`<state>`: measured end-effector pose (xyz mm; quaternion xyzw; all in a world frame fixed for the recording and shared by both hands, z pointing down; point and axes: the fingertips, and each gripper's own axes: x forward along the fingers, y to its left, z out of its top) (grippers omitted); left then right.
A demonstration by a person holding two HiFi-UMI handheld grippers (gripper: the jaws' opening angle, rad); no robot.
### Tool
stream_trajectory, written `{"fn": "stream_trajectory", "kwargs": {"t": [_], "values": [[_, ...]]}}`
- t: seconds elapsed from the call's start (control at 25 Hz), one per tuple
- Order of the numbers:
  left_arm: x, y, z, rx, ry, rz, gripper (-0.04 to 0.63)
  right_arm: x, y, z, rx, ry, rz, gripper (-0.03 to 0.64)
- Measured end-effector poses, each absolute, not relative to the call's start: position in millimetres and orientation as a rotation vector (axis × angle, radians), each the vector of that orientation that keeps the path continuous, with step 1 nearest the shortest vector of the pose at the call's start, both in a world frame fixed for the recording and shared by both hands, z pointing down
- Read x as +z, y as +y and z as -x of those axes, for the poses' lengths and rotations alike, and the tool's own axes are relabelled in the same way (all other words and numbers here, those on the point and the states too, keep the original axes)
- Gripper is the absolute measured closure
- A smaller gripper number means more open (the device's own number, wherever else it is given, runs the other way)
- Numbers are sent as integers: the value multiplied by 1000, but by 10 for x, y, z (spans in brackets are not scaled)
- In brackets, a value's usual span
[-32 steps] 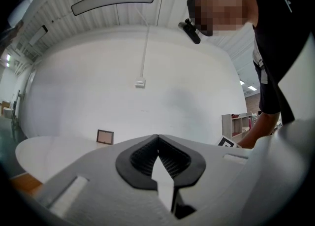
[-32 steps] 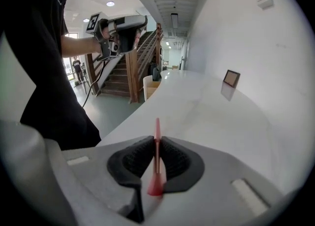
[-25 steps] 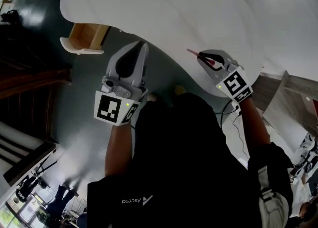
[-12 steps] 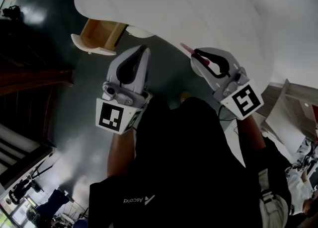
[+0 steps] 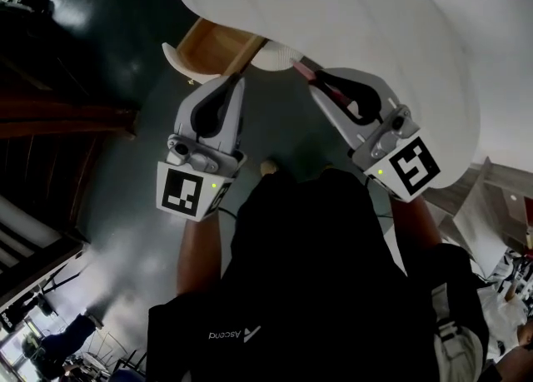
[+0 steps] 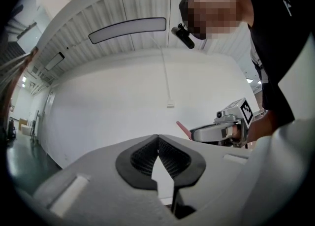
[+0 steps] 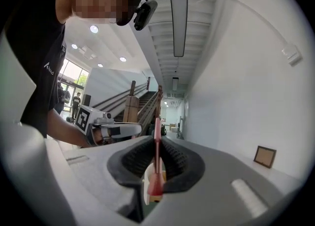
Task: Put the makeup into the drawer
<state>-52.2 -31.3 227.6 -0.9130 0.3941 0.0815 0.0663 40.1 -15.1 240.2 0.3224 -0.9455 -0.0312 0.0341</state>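
Between the closed-down jaws of the right tool (image 7: 157, 139), a slim pink makeup stick (image 7: 156, 158) is clamped, its tip projecting beyond the pads; in the head view that tip lies just short of the open drawer with a pale wooden interior (image 5: 212, 43), set under the curved white bench (image 5: 358, 14); the left tool (image 6: 158, 137), alongside, has its jaws together, nothing between them.

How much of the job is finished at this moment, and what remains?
Done: the wooden drawer stands open. In hand: the right gripper is clamped on a thin pink makeup stick, near the drawer but not yet inside. The left gripper is shut and empty. Left: place the stick in the drawer and release it.
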Motion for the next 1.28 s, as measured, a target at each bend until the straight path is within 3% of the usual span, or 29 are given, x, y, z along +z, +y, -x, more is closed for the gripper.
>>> {"fn": "stream_trajectory", "kwargs": {"t": [0.64, 1.28], "values": [[2537, -949, 2359, 170, 1479, 2621, 584, 2895, -1115, 1451, -72, -2868, -726, 568], [2953, -2115, 3025, 83, 1696, 2540, 584, 4216, -2397, 2164, 7, -2619, -596, 568]]}}
